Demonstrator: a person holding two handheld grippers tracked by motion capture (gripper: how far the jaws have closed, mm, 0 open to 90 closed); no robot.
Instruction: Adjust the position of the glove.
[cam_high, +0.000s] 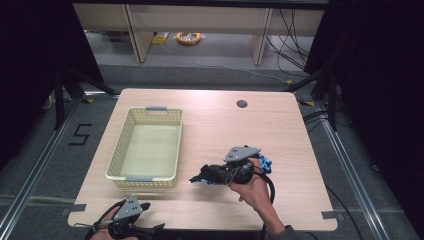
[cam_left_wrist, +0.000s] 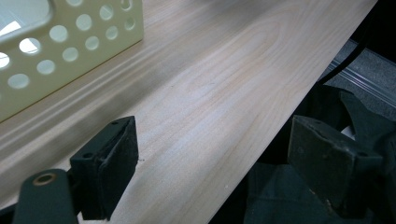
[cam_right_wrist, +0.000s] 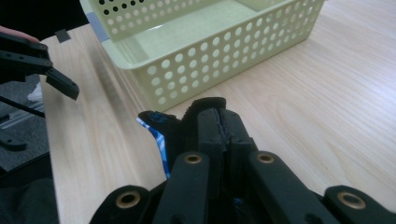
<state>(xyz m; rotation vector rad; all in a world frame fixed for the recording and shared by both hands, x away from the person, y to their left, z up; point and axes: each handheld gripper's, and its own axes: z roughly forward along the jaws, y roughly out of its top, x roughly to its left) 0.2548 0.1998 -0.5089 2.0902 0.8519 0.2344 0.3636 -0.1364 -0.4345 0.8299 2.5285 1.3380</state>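
Note:
My right gripper (cam_high: 199, 177) hovers over the table's right half, its jaws shut on a piece of black and blue patterned fabric (cam_high: 265, 163). In the right gripper view the fabric (cam_right_wrist: 158, 133) sticks out to the left of the closed gripper (cam_right_wrist: 219, 122). A pale yellow perforated basket (cam_high: 117, 150) stands on the left half of the table with nothing in it. My left gripper (cam_high: 153, 217) rests at the table's front left edge, open with nothing between its jaws (cam_left_wrist: 210, 154). It lies just in front of the basket (cam_left_wrist: 70, 46).
The wooden table (cam_high: 220, 125) has a round cable hole (cam_high: 242, 104) at the back right. The basket (cam_right_wrist: 210, 60) lies ahead of the right gripper, with the left gripper's finger (cam_right_wrist: 63, 84) beyond at upper left. Dark clothing (cam_left_wrist: 280, 205) hangs below the front edge.

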